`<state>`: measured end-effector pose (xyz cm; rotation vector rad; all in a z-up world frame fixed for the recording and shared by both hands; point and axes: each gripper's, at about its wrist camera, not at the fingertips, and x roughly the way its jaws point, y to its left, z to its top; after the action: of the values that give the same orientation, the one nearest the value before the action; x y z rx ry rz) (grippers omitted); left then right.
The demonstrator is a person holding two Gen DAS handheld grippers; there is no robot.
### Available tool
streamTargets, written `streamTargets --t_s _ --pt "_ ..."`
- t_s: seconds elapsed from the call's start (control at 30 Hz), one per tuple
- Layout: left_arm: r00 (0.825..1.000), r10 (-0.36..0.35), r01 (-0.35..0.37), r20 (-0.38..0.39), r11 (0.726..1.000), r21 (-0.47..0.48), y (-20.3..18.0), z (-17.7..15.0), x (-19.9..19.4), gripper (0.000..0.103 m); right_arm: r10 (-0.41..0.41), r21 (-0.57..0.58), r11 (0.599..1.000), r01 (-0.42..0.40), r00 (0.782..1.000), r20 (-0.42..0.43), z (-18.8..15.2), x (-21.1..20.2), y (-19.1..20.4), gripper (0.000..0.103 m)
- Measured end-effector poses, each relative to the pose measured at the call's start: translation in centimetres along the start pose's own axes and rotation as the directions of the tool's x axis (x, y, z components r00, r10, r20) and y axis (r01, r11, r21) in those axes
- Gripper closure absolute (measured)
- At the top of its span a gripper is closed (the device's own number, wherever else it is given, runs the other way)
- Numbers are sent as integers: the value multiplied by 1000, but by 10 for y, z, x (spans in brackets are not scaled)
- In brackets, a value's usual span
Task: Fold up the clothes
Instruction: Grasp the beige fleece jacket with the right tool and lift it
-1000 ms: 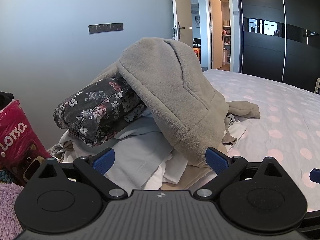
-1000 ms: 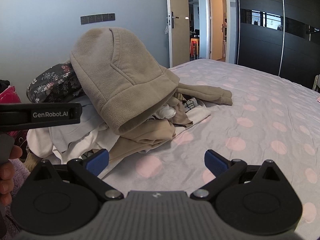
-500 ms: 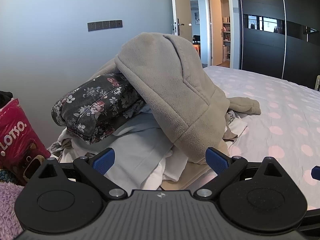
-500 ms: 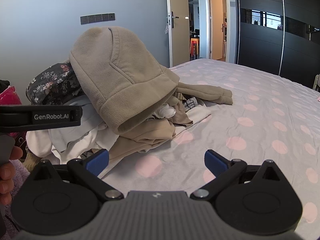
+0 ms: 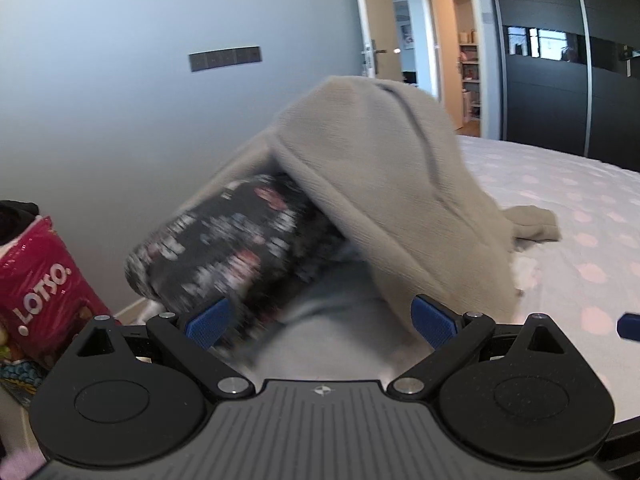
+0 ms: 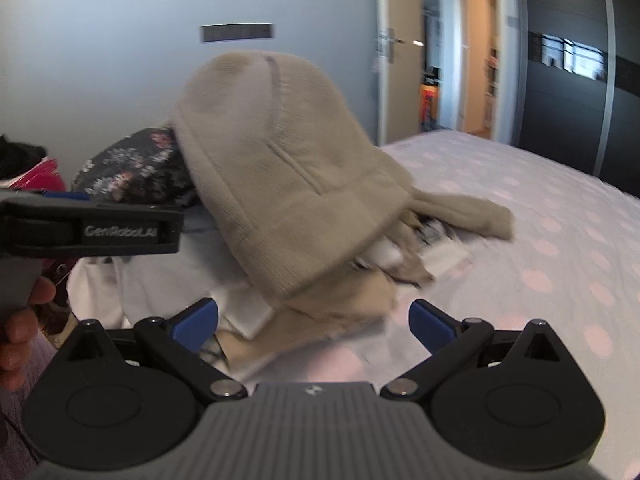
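Left wrist view showed the left gripper (image 5: 322, 320) with fingers spread wide, empty, close before the clothes pile (image 5: 352, 216) on the bed (image 5: 580, 208). The right gripper (image 6: 314, 322) was equally wide, empty. Best grip: the fleece (image 6: 288, 184) topping the pile, by its hem.

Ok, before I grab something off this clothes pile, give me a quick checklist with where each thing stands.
1. Left tool open: ok, blue pads wide apart, nothing between them.
2. Right tool open: ok, empty.
3. Top garment reachable: ok, beige fleece drapes over the pile.
4. Fleece free of other items: not ok, it covers the floral bundle and lies on the white clothes.
5. Bare bed for folding: ok, open to the right.
6. Steady view: not ok, both views are motion-blurred.
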<state>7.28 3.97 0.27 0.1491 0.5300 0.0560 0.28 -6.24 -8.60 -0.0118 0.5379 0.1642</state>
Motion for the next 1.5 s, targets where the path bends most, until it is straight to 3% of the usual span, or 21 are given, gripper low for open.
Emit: streamTargets --t_s 0.27,0.5,0.67,0.77,1.07,1.2,1.3,1.43,1.5 --pt "998 63 -62 -19 997 48 31 19 38 4 43 -138 989 -44 999 -8 43 69 36 1" --pt "993 119 -118 -3 989 90 35 11 54 4 -86 -144 986 85 996 0 55 117 49 5" --pt "991 132 -131 -2 985 111 30 10 53 4 -169 -24 985 169 986 6 60 116 43 73" --pt "990 144 -142 -6 982 124 25 10 53 4 -210 60 976 207 977 36 61 102 26 91" --pt "988 153 -151 2 979 138 22 16 39 4 -380 234 910 342 914 144 56 34 -46 93" --pt "989 148 -147 -3 980 134 22 17 33 4 -478 225 871 436 857 191 44 6 -61 93" --pt "991 129 -124 -23 980 156 18 14 31 4 -495 270 856 442 850 180 34 -17 -88 93" --pt "991 131 -122 -39 975 184 9 5 37 4 -560 281 813 510 816 141 17 -34 -115 93" --pt "990 130 -119 -56 977 176 7 2 40 4 -579 297 794 531 809 101 6 -39 -131 93"
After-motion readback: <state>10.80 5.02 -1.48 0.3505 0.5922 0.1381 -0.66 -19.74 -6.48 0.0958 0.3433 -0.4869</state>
